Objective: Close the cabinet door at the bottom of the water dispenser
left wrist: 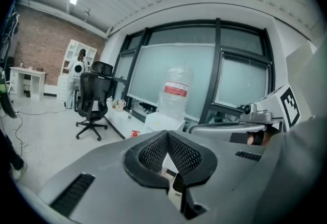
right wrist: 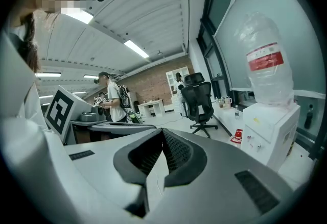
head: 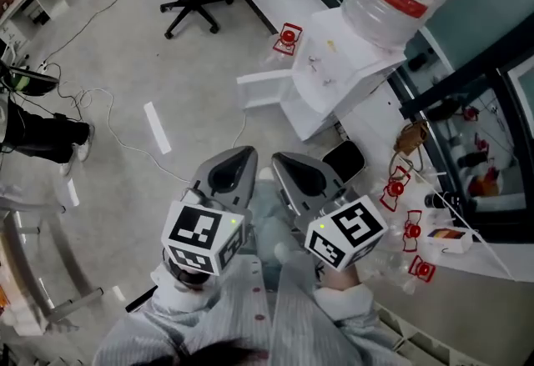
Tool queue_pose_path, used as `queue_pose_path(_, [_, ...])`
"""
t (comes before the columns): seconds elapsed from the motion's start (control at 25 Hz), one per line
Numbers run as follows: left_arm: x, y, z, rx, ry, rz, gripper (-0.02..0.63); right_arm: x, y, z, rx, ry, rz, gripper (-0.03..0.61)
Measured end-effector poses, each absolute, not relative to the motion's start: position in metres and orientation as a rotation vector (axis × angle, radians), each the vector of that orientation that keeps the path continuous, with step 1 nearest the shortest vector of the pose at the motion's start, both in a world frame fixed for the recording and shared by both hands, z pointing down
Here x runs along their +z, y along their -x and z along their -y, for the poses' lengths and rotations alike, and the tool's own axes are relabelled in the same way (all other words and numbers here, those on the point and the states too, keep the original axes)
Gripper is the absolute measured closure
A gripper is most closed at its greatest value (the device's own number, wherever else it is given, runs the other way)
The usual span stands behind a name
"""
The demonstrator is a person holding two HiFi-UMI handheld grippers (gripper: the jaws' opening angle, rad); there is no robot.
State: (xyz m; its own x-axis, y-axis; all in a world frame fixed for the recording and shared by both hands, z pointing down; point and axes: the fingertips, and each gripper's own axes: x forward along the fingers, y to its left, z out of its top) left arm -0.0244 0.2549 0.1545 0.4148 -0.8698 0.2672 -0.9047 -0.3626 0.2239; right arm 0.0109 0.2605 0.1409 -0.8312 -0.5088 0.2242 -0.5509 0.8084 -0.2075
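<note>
Both closed on nothing, left tongs (head: 249,155), right tongs (head: 278,158), water dispenser (head: 334,64) door (head: 265,89) swung open, cabinet interior hidden.

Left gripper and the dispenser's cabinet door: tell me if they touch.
Apart. The head view shows bare floor between the left gripper and the open cabinet door.

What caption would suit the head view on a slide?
Left gripper and right gripper, shut, face water dispenser, cabinet door open.
</note>
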Motion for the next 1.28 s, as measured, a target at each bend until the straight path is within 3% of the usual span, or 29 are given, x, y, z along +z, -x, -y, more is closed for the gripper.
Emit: queue_pose_path(1.28, [0.155, 0.038, 0.001, 0.168, -2.194, 1.680, 0.603, 0.149, -0.011, 0.004, 0.456, -0.650, 2.839, 0.565])
